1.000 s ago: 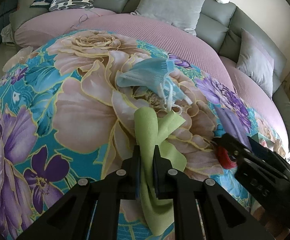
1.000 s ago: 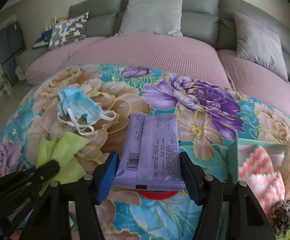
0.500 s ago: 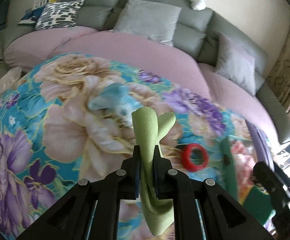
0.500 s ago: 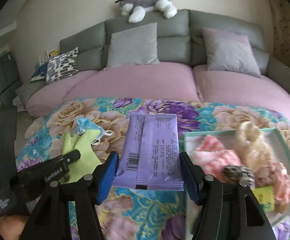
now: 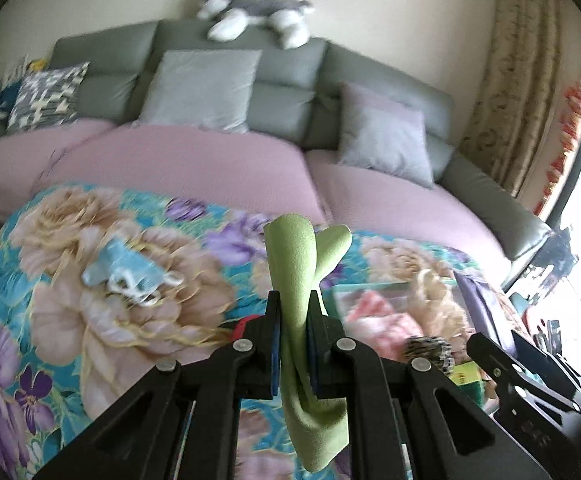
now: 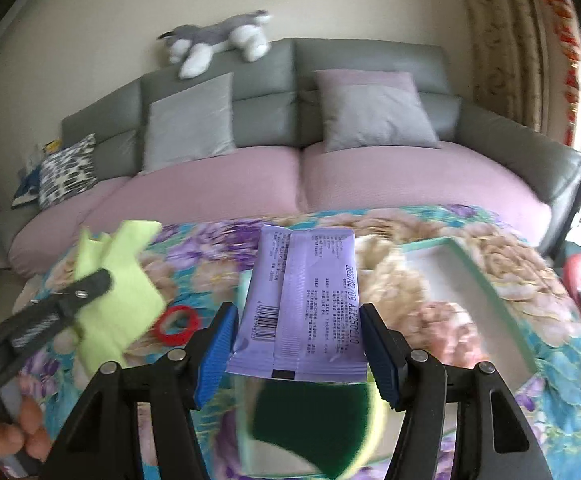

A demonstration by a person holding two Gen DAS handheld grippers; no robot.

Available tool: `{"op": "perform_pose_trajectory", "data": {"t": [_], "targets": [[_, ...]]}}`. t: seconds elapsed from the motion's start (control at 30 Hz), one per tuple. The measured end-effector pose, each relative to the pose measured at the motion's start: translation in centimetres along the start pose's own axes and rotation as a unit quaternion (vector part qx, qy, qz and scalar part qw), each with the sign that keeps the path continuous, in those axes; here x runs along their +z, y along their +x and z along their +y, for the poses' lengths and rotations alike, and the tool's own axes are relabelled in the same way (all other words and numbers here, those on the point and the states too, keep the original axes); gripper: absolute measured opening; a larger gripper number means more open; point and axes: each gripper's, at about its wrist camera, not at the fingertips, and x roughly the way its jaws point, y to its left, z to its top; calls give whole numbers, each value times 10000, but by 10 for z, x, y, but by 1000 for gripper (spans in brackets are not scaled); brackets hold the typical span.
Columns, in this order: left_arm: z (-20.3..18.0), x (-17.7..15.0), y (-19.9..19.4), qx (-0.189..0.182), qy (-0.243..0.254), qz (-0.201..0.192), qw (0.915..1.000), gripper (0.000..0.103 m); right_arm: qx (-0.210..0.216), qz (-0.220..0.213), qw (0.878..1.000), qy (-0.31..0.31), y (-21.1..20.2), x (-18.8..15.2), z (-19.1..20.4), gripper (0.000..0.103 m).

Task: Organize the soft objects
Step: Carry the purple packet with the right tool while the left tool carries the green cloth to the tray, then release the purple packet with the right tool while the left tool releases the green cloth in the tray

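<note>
Your left gripper (image 5: 293, 316) is clenched on the green cloth (image 5: 296, 280); your right gripper (image 6: 296, 336) grasps the purple packet (image 6: 304, 300) by its side edges, both held in the air above the floral blanket (image 5: 70, 320). The teal tray (image 6: 486, 284) lies to the right. Beware: the slick packet could slip from that edge grip, and the cloth's dangling tail might snag the tray rim.

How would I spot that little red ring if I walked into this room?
Find the grey sofa with the pink seat cover; in front of it lies a flowered blanket. The red ring lies flat on that blanket, between the green cloth and the purple packet, both held up by grippers. It is the only small, bright red hoop there.
</note>
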Motion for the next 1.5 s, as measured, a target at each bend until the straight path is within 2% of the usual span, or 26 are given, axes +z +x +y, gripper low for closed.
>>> {"op": "perform_pose_trajectory", "data": {"t": [0.23, 0.43, 0.63, 0.83, 1.0, 1.2, 1.33, 1.47, 1.5], "targets": [[-42, -4, 4, -488, 334, -60, 9982, 11, -339, -11, 9986, 399, -4, 0, -51, 65], [-80, -9, 6, -959, 602, -185, 9934, 11, -597, 81, 9965, 587, -2, -4, -82, 65], [-111, -17, 19, -1302, 759, -181, 9884, 11, -624, 26, 9953, 740, -4, -5, -101, 65], [-125, -26, 38, -1527, 682, 27, 9859, 11, -610, 28, 9940, 912, -2, -7, -114, 65], [-123, -29, 50, -1587, 506, -14, 9860, 11, -506, 39, 9943, 936, 2, -7, -113, 65], [-119, -39, 76, -1420, 392, 393, 9883, 11, -372, 131, 9954, 878, 13, -9, -107, 65], [-116, -41, 80, -1368, 355, 463, 9889, 11, -309, 223, 9957, 840, 22, -11, -104, 65], [-115, -42, 82, -1299, 357, 570, 9892, 17, -305, 353, 9955, 820, 29, -14, -102, 65], [-114, -42, 83, -1288, 347, 594, 9893, 21, -314, 380, 9954, 818, 31, -15, -102, 65]]}}
